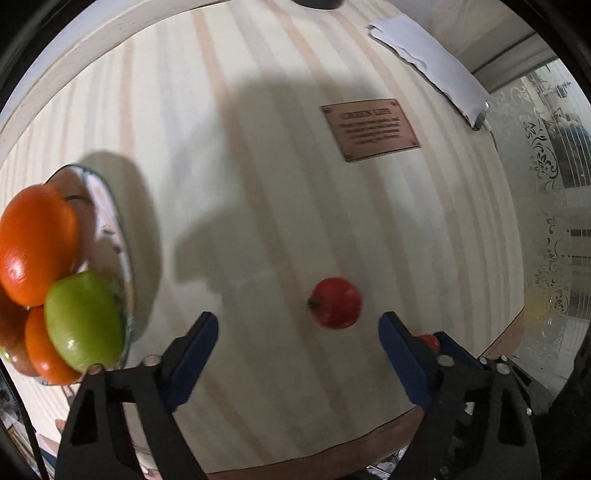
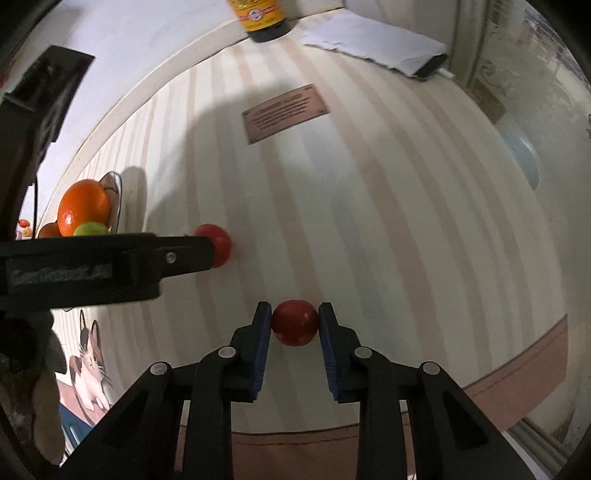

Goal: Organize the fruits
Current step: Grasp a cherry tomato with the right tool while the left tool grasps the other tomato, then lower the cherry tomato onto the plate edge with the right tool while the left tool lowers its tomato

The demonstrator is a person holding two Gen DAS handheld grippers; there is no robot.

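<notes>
We hold the right gripper (image 2: pixel 294 321) low over the striped desk (image 2: pixel 369 221), its jaws closed on a small red fruit (image 2: pixel 295 323), blue pads touching both sides. Our left gripper (image 1: pixel 298 321) hangs with its jaws wide apart and nothing between them; a second red fruit (image 1: pixel 335 303) lies on the desk just ahead of them, nearer the right-hand finger. At the desk's left side a glass bowl (image 1: pixel 123 236) carries an orange (image 1: pixel 37 243), a green apple (image 1: pixel 85 321) and more orange fruit beneath. Further back we see a brown plaque (image 1: pixel 370 129), a white folded paper (image 1: pixel 428 62) lying over a phone (image 2: pixel 430 68), and a dark bottle (image 2: pixel 264 18) at the far edge.
</notes>
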